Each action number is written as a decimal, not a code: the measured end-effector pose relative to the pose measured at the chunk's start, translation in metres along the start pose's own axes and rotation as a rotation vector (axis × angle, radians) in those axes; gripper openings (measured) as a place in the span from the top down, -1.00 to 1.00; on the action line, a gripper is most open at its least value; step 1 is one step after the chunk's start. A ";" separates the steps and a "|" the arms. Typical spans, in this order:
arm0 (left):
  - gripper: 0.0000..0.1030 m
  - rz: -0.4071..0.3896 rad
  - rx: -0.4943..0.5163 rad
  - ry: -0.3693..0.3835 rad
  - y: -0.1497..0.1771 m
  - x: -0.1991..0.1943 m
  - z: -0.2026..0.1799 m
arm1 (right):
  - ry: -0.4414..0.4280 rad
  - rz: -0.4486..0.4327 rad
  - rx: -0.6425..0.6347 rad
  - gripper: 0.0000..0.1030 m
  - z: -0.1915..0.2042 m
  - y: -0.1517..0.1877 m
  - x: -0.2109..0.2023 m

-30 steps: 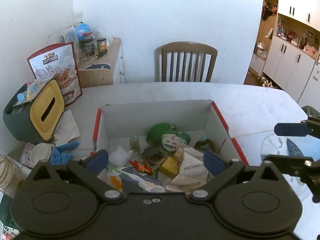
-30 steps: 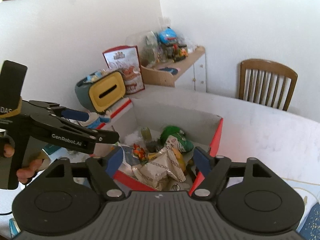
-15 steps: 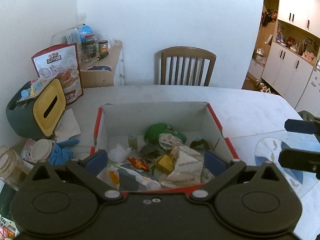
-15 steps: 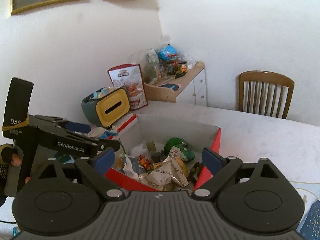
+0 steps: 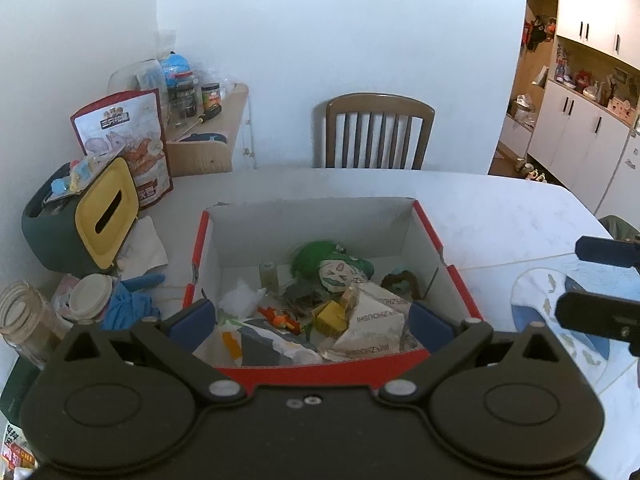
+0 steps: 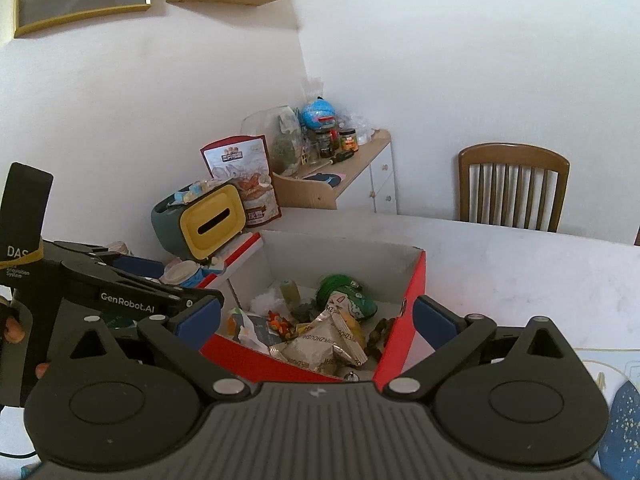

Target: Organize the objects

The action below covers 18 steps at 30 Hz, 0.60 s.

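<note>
**One open box, crowded with small things**

One red-sided cardboard box (image 5: pixel 424 224) stands on the white tabletop (image 5: pixel 500 208), its top open and its inner walls white. Inside lie a crumpled silver snack bag (image 5: pixel 376 320), a green plush figure with a drawn face (image 5: pixel 332 260), a yellow block (image 5: pixel 330 316), a small orange toy (image 5: pixel 278 317), a tuft of white wadding (image 5: pixel 240 300), a pale little bottle standing upright (image 5: pixel 268 274) and a dark brownish figure (image 5: pixel 400 282) against the right wall. Everything is heaped toward the near side, with pieces overlapping.

Left of the box sit a dark green tissue holder with a yellow face (image 5: pixel 80 220), a printed snack pouch (image 5: pixel 128 144) upright behind it, a blue glove (image 5: pixel 128 300) and a clear jar (image 5: pixel 24 320).

Both tools hover near the box's front edge, holding nothing. The left hand-held gripper (image 5: pixel 312 320) has its jaws spread wide, and the right hand-held gripper (image 6: pixel 316 316) is likewise spread, its blue pads well apart.
</note>
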<state>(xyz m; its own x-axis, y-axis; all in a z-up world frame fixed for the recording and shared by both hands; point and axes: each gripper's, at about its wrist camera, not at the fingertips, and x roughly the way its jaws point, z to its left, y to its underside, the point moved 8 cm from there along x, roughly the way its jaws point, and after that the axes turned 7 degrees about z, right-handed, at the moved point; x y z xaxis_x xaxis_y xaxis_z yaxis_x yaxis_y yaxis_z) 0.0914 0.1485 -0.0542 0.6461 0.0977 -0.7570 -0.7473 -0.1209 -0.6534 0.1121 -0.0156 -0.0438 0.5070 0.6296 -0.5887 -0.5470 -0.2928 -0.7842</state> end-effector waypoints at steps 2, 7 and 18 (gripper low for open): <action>-0.99 -0.006 0.011 -0.007 0.001 -0.001 -0.002 | -0.002 -0.001 0.005 -1.00 0.001 0.001 -0.001; -0.99 -0.020 0.034 -0.043 0.003 -0.005 -0.005 | 0.004 -0.001 0.017 -1.00 0.002 0.004 0.000; -0.99 -0.020 0.031 -0.046 0.003 -0.003 -0.005 | 0.012 0.004 0.044 -1.00 0.000 0.012 0.001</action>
<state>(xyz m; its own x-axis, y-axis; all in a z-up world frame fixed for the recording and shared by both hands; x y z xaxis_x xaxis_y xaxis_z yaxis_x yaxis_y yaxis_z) 0.0877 0.1428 -0.0539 0.6537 0.1452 -0.7427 -0.7391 -0.0883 -0.6678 0.1059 -0.0186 -0.0536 0.5123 0.6200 -0.5942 -0.5776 -0.2633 -0.7727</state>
